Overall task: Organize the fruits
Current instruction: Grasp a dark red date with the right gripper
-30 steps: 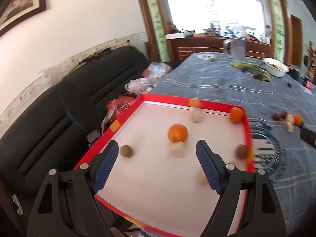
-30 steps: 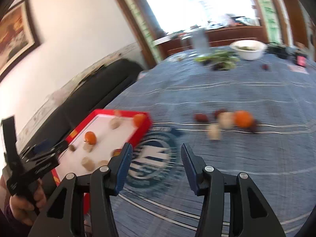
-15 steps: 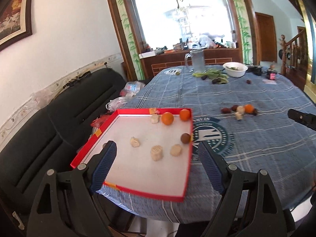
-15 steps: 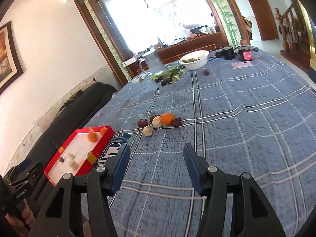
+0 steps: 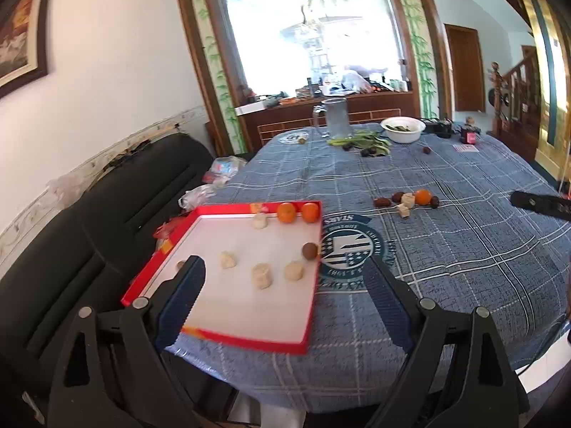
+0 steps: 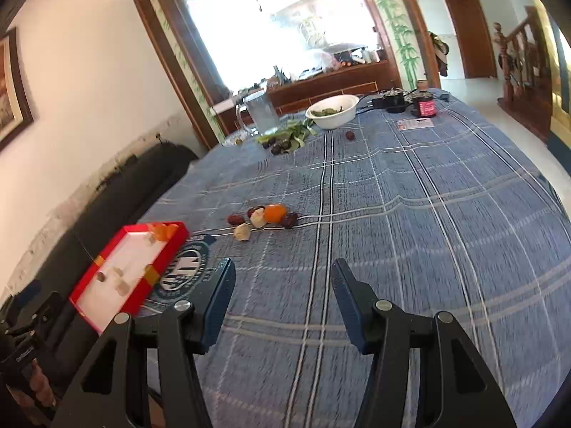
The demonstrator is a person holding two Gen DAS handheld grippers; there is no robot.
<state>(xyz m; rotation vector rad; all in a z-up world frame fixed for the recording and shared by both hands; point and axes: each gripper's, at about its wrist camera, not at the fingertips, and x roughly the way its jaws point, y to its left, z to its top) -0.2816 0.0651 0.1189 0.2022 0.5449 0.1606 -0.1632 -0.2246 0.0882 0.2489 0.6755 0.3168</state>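
Observation:
A red-rimmed tray [image 5: 228,338] [image 6: 109,249] lies on the blue checked tablecloth at the table's near left corner. In it sit two oranges [image 5: 286,212], a brown fruit [image 5: 309,250] and several pale pieces [image 5: 261,275]. Farther right on the cloth is a small cluster: an orange [image 5: 423,196] [image 6: 274,212], dark red dates [image 6: 235,219] and pale pieces [image 6: 242,232]. My left gripper [image 5: 282,294] hangs back from the tray, its jaws opening with nothing between them. My right gripper [image 6: 282,294] stands open and empty, well short of the cluster.
At the table's far end stand a glass jug [image 5: 335,117], a white bowl [image 6: 332,110], green vegetables with dark fruits [image 5: 364,142] and a small red jar [image 6: 424,107]. A black sofa [image 5: 89,214] runs along the left edge. A hand [image 6: 35,381] holds the left gripper.
Both grippers have drawn back from the table and risen, so the tray and fruit cluster look smaller and farther. The left jaws have spread wider.

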